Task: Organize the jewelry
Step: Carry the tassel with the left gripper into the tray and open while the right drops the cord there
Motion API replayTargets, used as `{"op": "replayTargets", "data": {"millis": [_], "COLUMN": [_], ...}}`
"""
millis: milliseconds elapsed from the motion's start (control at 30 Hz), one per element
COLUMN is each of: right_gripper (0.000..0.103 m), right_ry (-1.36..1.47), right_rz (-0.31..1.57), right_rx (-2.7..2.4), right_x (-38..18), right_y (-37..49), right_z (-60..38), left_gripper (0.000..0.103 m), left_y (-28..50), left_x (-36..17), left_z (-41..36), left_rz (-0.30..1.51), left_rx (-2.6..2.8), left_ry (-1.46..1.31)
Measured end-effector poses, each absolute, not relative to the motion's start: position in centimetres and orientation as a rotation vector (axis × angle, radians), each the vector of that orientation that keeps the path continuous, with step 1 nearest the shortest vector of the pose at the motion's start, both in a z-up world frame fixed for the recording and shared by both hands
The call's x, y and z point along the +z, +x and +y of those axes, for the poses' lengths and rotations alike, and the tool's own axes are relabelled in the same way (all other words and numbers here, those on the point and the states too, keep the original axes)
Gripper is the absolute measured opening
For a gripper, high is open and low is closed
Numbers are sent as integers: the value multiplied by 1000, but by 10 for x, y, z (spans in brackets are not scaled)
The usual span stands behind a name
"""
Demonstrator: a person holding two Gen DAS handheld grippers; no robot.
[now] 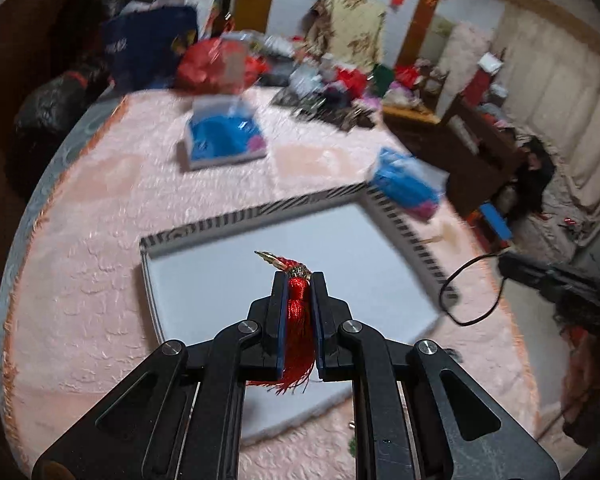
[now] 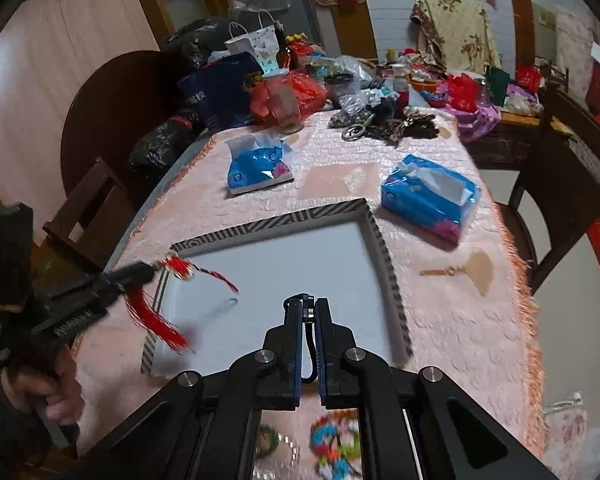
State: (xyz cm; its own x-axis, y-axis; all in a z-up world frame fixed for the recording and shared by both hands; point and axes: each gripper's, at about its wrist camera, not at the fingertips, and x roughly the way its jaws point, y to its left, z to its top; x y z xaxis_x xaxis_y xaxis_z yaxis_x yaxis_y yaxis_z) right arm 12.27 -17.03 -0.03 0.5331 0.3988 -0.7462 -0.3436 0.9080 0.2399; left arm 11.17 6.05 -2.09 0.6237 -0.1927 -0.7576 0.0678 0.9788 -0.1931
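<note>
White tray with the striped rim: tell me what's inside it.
The tray looks bare, showing only white floor and shadow. The right gripper covers its near part; the left gripper carries a red tassel ornament over its left rim.

Pink-clothed table (image 2: pixel 440 312) — striped tray (image 2: pixel 384 248), tissue packs (image 2: pixel 428 200) (two, blue)
</note>
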Motion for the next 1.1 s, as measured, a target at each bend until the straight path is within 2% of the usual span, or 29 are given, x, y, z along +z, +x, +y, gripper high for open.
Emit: {"op": "replayTargets", "data": {"millis": [233, 600, 700, 733, 800, 867, 933, 1100], "right_gripper": [5, 5, 7, 9, 12, 26, 29, 29], "right_ry": [79, 113, 126, 129, 132, 135, 125, 125], "right_rz": [1015, 1150, 1187, 1184, 1176, 1165, 1146, 1103], "right_rx": [485, 496, 489, 489, 479, 473, 461, 424], "right_x": [-41, -95, -102, -102, -101, -97, -92, -78], "right_y": [154, 179, 184, 185, 183, 181, 177, 163], "right_z": [-148, -147, -148, -148, -151, -155, -159, -179], "left_gripper": [10, 10, 22, 29, 32, 38, 38, 38], "left_y": [122, 124, 125, 125, 125, 123, 120, 108], "left_x": [-64, -98, -104, -106, -106, -105, -102, -88], "left_z": [61, 68, 71, 72, 74, 75, 74, 67], "left_rz": [971, 1042, 1064, 1068, 1066, 1067, 1055, 1025], "left_rx": [-98, -23, -3, 5, 11, 11, 5, -50], "left_ry": [-174, -162, -153, -150, -153, -150, -142, -125]}}
